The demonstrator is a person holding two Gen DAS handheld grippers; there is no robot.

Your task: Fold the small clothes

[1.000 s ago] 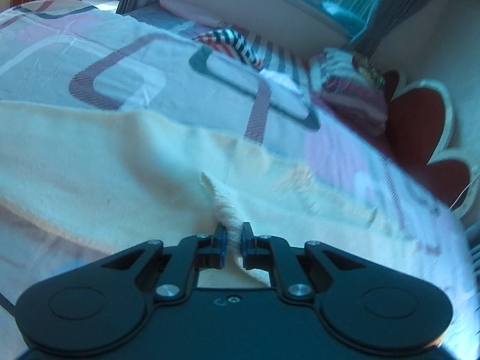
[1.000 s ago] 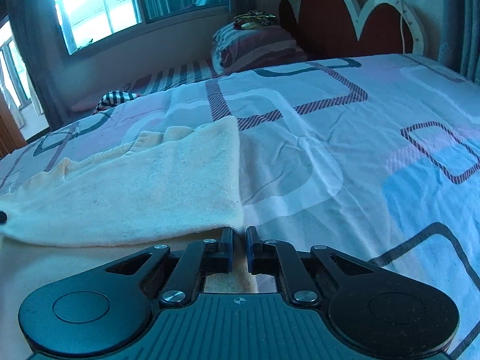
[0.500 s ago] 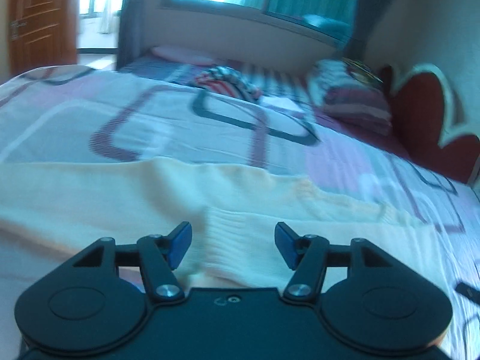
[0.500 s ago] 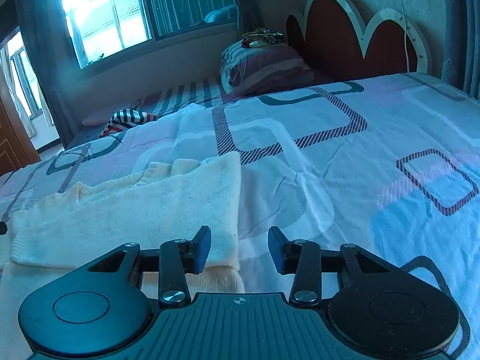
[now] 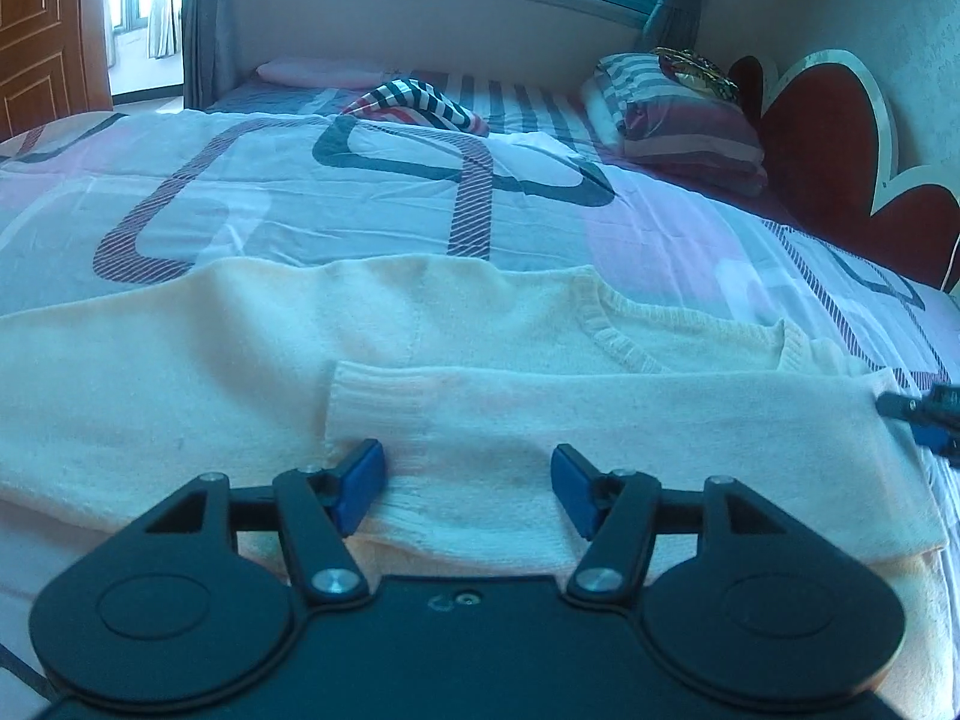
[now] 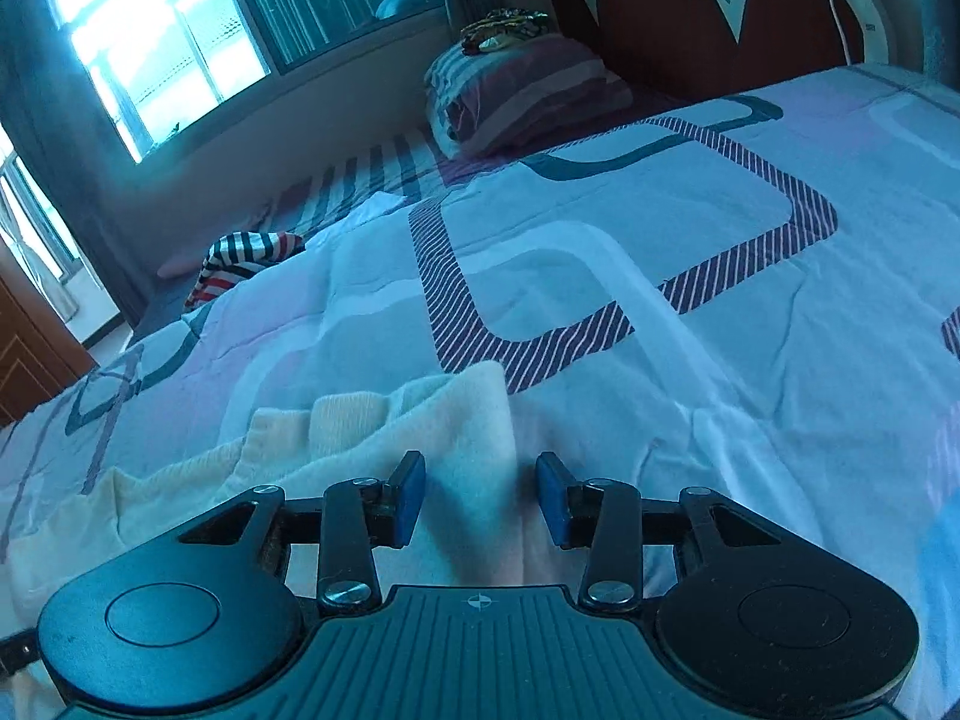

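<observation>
cream knit sweater (image 5: 480, 396) | ribbed cuff (image 5: 372, 402) | patterned bedsheet (image 5: 360, 198)

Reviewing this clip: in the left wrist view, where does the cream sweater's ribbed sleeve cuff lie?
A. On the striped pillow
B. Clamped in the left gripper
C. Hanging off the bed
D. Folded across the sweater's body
D: the ribbed sleeve cuff lies flat across the cream sweater, ahead of the open left gripper.

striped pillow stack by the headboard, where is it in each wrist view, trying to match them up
Left wrist: striped pillow stack sits upper right, just left of the red headboard.
Right wrist: striped pillow stack sits upper centre, left of the headboard.
Shared landmark: the black, white and red striped cloth at the far side of the bed.
</observation>
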